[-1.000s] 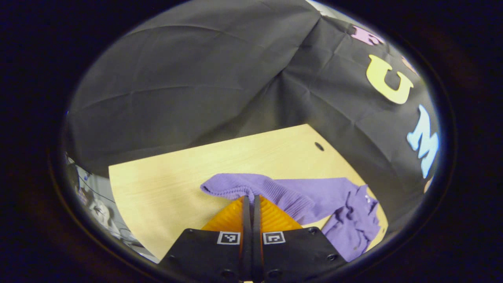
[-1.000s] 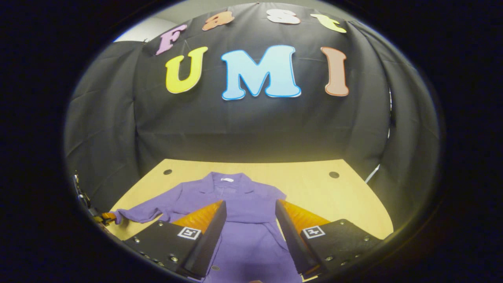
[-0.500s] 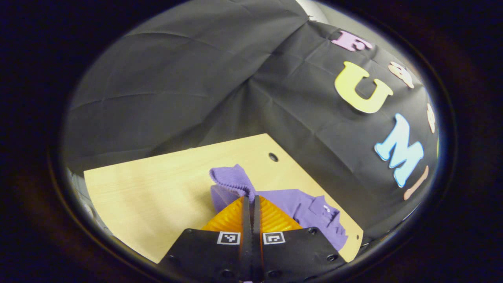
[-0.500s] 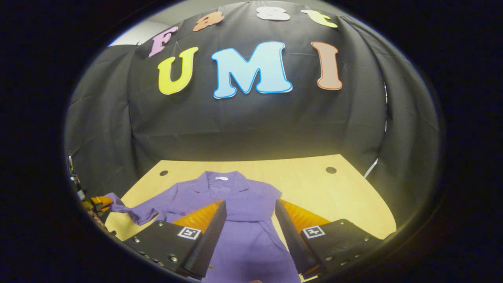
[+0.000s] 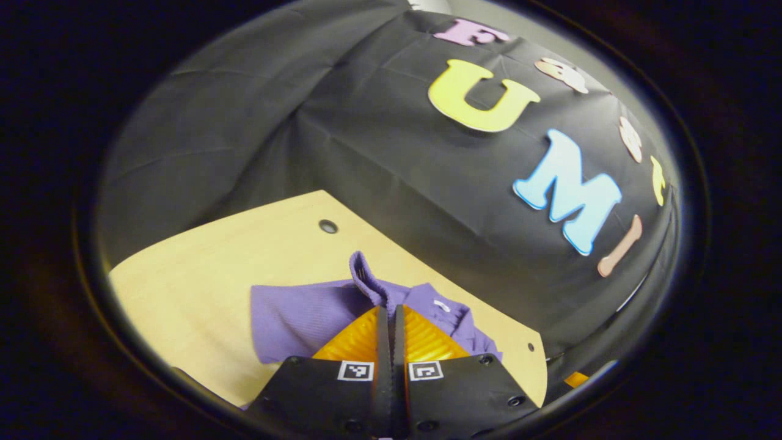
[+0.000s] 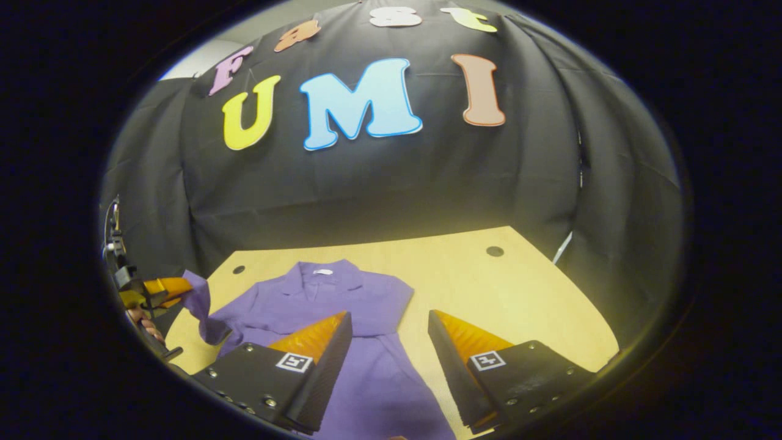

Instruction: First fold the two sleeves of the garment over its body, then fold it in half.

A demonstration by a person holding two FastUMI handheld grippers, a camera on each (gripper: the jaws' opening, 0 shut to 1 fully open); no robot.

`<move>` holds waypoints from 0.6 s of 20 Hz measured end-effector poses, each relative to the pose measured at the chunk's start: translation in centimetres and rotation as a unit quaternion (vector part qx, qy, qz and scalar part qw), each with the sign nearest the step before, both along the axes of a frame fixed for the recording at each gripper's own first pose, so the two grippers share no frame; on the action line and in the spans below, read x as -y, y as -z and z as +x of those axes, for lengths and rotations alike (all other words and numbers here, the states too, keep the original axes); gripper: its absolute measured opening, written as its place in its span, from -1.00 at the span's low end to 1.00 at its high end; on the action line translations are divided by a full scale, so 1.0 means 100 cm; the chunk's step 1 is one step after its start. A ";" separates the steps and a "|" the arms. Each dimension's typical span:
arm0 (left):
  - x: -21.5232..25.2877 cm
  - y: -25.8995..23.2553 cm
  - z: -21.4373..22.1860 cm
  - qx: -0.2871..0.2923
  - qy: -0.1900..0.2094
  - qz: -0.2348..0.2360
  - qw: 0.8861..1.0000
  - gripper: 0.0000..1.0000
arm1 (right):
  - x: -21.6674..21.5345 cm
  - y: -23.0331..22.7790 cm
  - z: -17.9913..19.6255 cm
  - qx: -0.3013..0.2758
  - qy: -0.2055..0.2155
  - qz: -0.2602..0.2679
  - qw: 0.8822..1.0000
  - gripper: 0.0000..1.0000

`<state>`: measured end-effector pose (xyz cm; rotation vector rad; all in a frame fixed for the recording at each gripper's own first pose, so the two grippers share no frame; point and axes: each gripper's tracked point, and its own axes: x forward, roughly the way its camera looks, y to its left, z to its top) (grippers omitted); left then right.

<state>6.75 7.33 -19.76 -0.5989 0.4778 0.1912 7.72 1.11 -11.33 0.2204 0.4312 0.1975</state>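
The left gripper (image 5: 391,311) is pinched on the sleeve cuff (image 5: 365,276), lifted just ahead of it. The right gripper (image 6: 388,333) hangs spread above the purple garment (image 6: 342,305), which lies flat on the surface (image 6: 489,293). Soft, light knit; cuffs and hem look the best holds.

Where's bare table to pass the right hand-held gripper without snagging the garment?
Bare table lies right of the garment, up to the far-right hole and the cloth wall. A narrower strip runs behind the collar. Crowded at left: the left hand-held gripper holds the sleeve lifted there.
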 end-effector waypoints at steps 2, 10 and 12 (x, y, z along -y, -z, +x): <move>0.032 -0.003 0.018 0.003 0.029 0.005 1.000 -0.87 | 0.015 0.005 0.000 -0.004 0.012 0.000 1.000 0.57; 0.156 -0.017 0.082 0.038 0.123 0.006 0.992 -0.87 | 0.075 0.011 -0.010 0.000 0.049 -0.039 0.998 0.57; 0.196 -0.009 0.089 0.034 0.155 0.008 0.987 -0.87 | 0.086 0.013 -0.014 -0.002 0.052 -0.046 0.998 0.57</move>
